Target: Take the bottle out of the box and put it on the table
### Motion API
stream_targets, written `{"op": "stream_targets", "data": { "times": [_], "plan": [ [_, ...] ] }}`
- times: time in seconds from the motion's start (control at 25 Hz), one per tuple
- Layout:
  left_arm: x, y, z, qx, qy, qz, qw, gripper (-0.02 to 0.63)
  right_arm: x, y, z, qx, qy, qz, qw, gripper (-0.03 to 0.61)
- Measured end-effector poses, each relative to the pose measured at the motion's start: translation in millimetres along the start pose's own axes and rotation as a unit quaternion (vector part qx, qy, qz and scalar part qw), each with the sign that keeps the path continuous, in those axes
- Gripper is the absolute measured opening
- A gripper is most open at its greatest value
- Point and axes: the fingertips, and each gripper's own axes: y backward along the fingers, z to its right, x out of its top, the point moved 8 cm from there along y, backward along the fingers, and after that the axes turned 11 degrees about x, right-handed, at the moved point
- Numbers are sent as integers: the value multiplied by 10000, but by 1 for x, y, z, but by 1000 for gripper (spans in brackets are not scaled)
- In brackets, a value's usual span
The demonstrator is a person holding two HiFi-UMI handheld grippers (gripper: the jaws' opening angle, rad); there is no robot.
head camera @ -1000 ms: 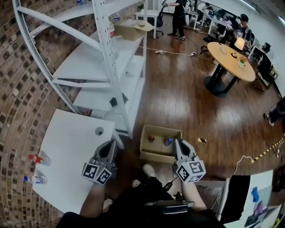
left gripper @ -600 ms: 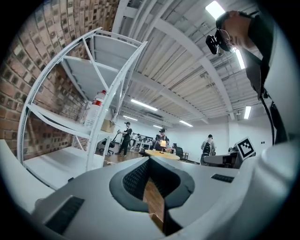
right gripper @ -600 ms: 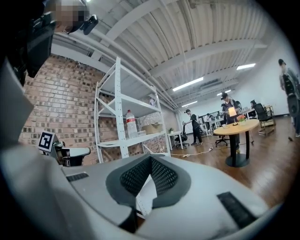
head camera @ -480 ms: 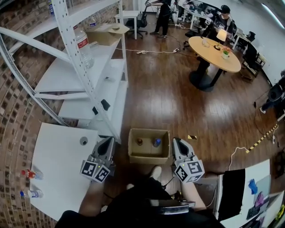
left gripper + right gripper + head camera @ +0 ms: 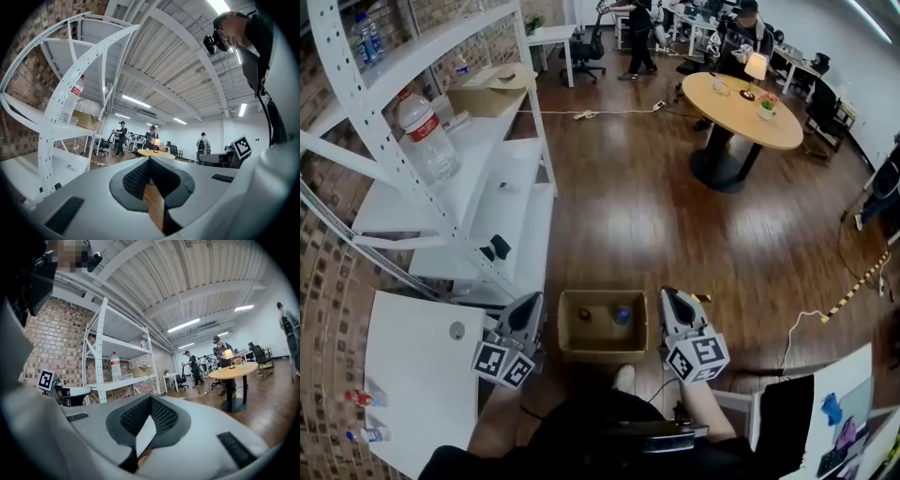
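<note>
An open cardboard box (image 5: 602,349) stands on the wood floor just in front of me. Two small bottles stand inside it: a dark-capped bottle (image 5: 585,315) on the left and a blue bottle (image 5: 622,316) on the right. My left gripper (image 5: 529,306) hovers beside the box's left wall, shut and empty. Level with the box's right wall is my right gripper (image 5: 668,298), its jaws also together with nothing in them. Both point out across the room in the gripper views, left gripper (image 5: 149,159) and right gripper (image 5: 150,398). The white table (image 5: 417,375) lies at the lower left.
Two small bottles (image 5: 358,397) (image 5: 364,436) lie on the table's left part. A white shelf rack (image 5: 450,187) with a large water bottle (image 5: 427,136) rises at the left. A round wooden table (image 5: 741,98) and several people are far back. A foot (image 5: 623,378) is behind the box.
The view has swung right: the box now sits centred between the two grippers and the white table has slid to the lower left. Both grippers stay shut.
</note>
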Motion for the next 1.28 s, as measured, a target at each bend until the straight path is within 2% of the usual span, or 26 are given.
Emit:
{"op": "stream_targets", "data": {
  "times": [0.24,0.48,0.64,0.92,1.28],
  "plan": [
    [-12,-57,27,-226,-187,-41,9996,3,-5,-14,53,-87,-176,-53,9998,5],
    [-36,-75,18,-466,-173,-348,9982,3,-25,-40,54,39,-206,-291,9994,5],
    [-73,-77,3,-548,-181,-558,9968,4,-63,-58,52,127,-141,-518,9985,5],
    [-194,-82,-45,-541,-121,-656,9963,4,-179,-104,73,291,-120,-600,9977,5],
    [-402,-108,-128,-652,-239,-373,9969,3,-378,-185,134,449,326,-492,9972,5]
  ]
}}
